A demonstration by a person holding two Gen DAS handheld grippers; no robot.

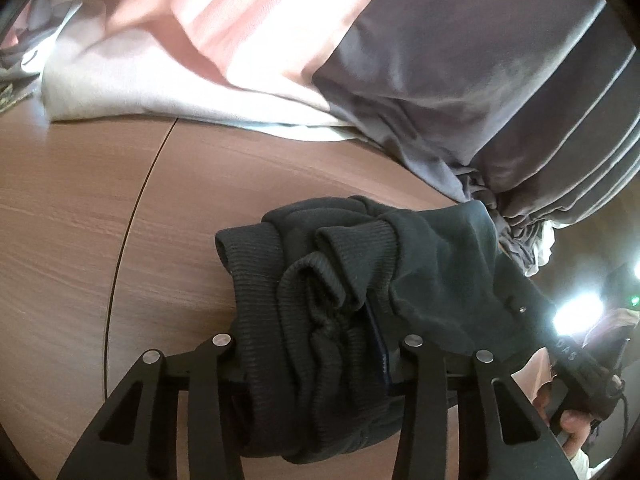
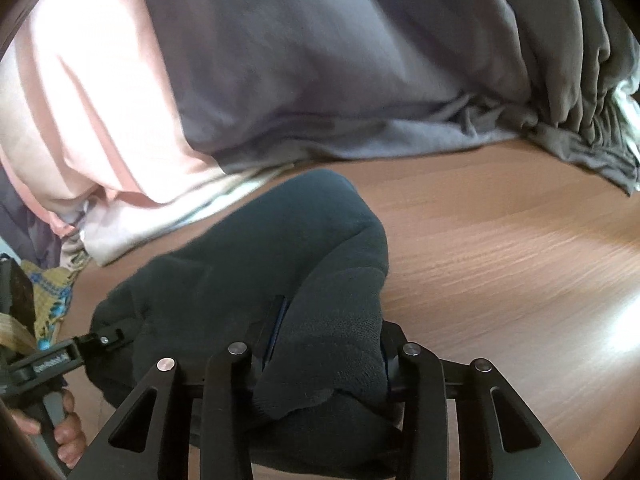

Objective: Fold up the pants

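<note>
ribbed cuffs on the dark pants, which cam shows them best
Left wrist view: the ribbed cuffs lie bunched and sharp in the left claw. The right wrist view shows only smooth dark pants fabric in the right claw, no ribbing visible.

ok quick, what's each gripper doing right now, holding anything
Left gripper: shut on the dark pants, at the ribbed band.
Right gripper: shut on the same dark pants, on another bunched part.
</note>
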